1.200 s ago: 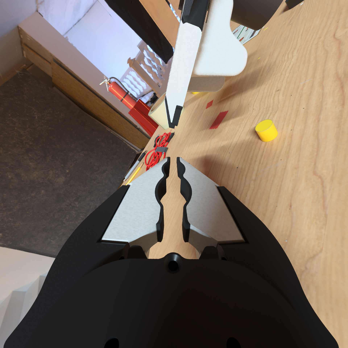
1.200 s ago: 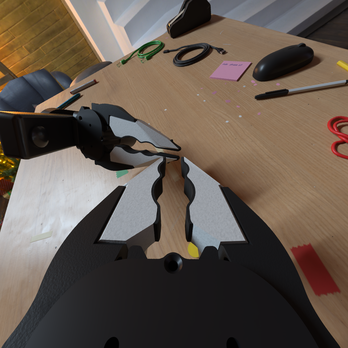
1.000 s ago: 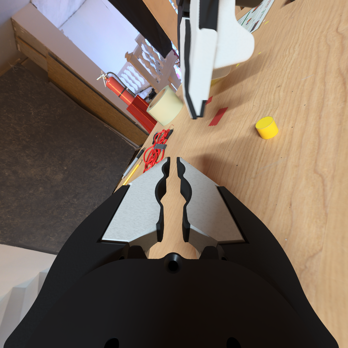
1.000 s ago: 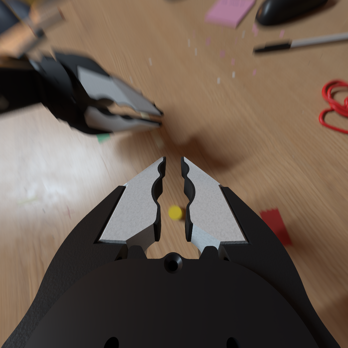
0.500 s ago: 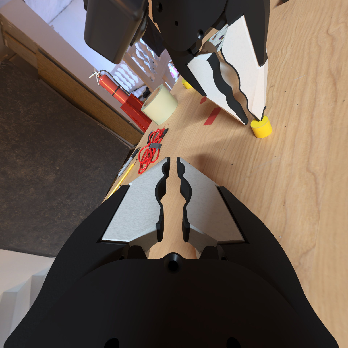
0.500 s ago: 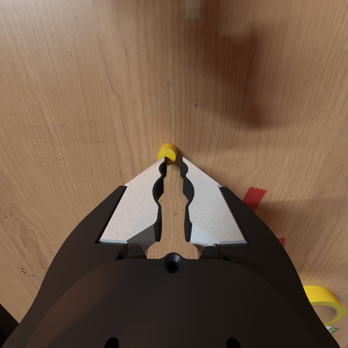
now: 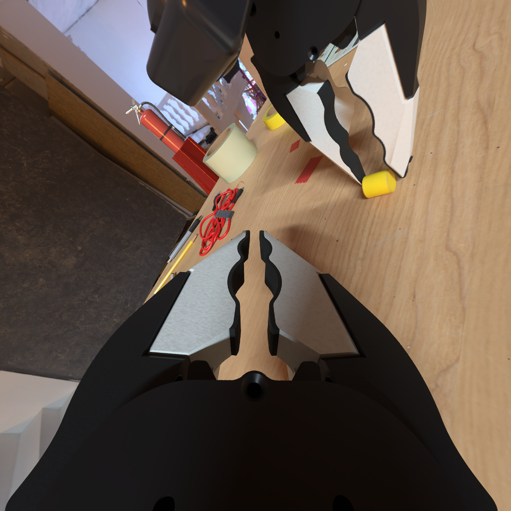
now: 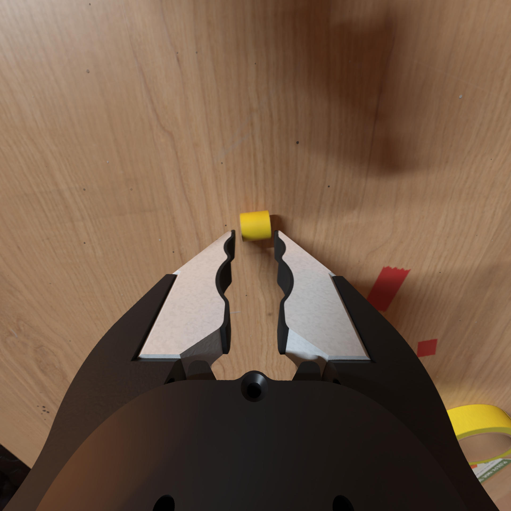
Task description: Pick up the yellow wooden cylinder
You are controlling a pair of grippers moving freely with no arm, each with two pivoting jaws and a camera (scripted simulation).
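Surface: wood-grain counter, seen from above in the right wrist view; in the left wrist view its edge falls away to a dark floor.
Right hand-held gripper: released, its jaws spread a little wider than the cylinder, tips pointing down at the counter, nothing between the pads yet.
Yellow wooden cylinder: just ahead of the right fingertips, centred on the gap and partly between the tips. In the left wrist view it sits at the tips of the right hand-held gripper, and appears tipped, one flat end turned sideways.
Long axis: short and stubby; I cannot tell for certain whether it lies on its side or leans, nor whether a fingertip touches it.
Deciding relation: the cylinder lies straight forward of the right jaws, so, as I judge it, a short advance and a squeeze would take it.
Left hand-held gripper: jaws nearly together with a narrow slit, grasping nothing, well apart from the cylinder; the right one is far nearer.
Farther out: red tape strip, yellow tape roll, cream tape roll, red cable, a pen and a yellow pencil at the edge, and a red fire extinguisher by the far wall.
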